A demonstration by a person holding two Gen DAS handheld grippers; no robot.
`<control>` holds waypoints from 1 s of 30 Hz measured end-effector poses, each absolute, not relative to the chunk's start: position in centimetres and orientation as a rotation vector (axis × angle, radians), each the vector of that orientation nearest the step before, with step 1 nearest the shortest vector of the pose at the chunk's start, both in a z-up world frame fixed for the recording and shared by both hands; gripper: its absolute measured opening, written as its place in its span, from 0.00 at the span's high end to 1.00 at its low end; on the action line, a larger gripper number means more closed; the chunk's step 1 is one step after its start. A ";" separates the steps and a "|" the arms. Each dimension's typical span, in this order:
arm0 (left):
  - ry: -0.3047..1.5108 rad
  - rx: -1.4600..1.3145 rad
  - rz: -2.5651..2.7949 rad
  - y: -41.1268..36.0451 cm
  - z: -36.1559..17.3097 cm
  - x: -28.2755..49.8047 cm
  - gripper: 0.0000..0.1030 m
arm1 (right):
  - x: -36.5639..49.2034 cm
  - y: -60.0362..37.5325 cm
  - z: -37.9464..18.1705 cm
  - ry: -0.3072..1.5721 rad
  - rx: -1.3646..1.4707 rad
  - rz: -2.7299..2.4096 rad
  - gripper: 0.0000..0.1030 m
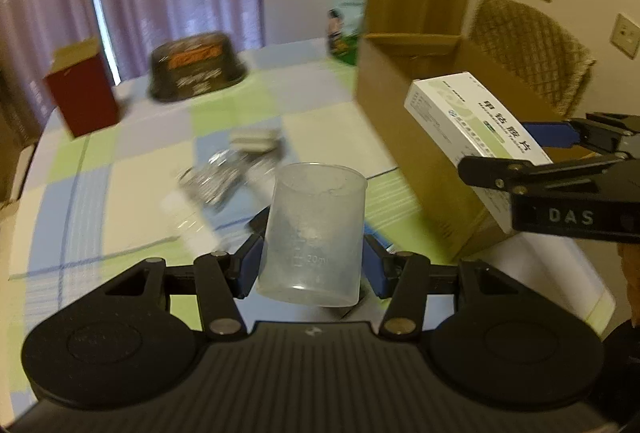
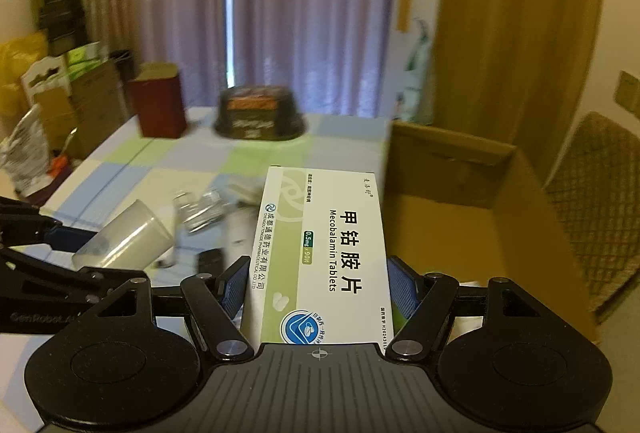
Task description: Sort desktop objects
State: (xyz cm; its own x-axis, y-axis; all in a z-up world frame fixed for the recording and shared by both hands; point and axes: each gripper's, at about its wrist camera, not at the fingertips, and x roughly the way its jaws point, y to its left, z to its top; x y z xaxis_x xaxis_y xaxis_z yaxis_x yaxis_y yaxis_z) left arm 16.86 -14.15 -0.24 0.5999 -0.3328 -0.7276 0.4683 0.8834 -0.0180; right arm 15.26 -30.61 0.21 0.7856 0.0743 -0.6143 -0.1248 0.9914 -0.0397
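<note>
Left hand-held gripper (image 1: 312, 257) pinches measuring cup (image 1: 314, 233); right hand-held gripper (image 2: 318, 285) pinches tablet box (image 2: 324, 257).

left tongs (image 1: 312, 253): black linkage, silver rivets, blue pads | right tongs (image 2: 316, 287): same, ribbed grey base

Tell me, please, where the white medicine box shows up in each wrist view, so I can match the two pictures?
Left wrist: the medicine box is at right, held in the right claw, in front of the cardboard box.
Right wrist: the medicine box sits at centre bottom, between the claw's blue pads.
Shared landmark: the dark red box at the table's far left.
</note>
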 end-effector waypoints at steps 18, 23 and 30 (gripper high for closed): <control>0.768 0.242 -0.641 -26.7 1.1 19.7 0.54 | 17.1 -41.8 1.0 0.669 -0.021 -0.053 0.32; 0.764 0.251 -0.674 -29.2 1.0 20.6 0.53 | 17.3 -43.7 0.7 0.681 0.001 -0.074 0.32; 0.754 0.266 -0.709 -31.8 1.0 21.6 0.54 | 17.7 -45.3 0.2 0.695 0.012 -0.090 0.32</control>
State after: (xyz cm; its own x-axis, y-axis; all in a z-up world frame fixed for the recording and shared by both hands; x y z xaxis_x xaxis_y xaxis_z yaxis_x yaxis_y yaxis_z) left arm 21.64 -31.81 0.99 0.5132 -0.4904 -0.7043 0.6727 0.7395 -0.0248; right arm 17.68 -45.27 0.21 0.7643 -0.0788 -0.6400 0.0870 0.9960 -0.0188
